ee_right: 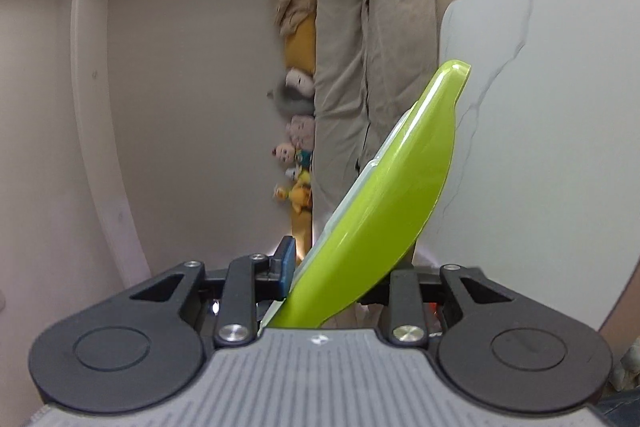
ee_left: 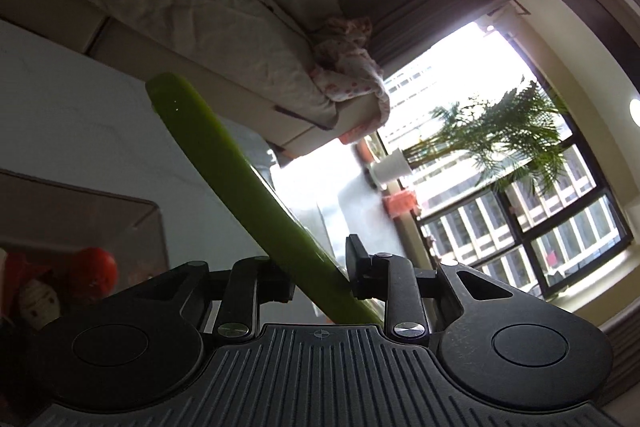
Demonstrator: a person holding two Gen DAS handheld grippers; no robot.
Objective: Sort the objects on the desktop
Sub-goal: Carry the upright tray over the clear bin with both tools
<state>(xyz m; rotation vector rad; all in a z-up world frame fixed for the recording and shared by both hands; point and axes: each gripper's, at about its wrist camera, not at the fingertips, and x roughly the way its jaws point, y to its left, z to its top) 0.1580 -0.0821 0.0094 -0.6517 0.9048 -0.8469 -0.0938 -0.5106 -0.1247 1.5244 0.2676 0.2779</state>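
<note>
A flat lime-green plastic lid or tray (ee_left: 240, 187) runs diagonally from my left gripper (ee_left: 320, 275) up to the left; the jaws are shut on its edge. In the right wrist view the same green piece (ee_right: 392, 187), with a clear rim, rises from between the jaws of my right gripper (ee_right: 340, 271), which is shut on its other edge. Both views are tilted, so the piece is held up off the white marbled table (ee_right: 552, 147).
A grey sofa (ee_left: 180, 7) with pink clothes (ee_left: 352, 67) lies behind. A clear box (ee_left: 80, 219) with red and white toys (ee_left: 92, 273) sits at the left. A potted palm (ee_left: 500, 139) stands by the window. Plush toys (ee_right: 296, 163) line the sofa.
</note>
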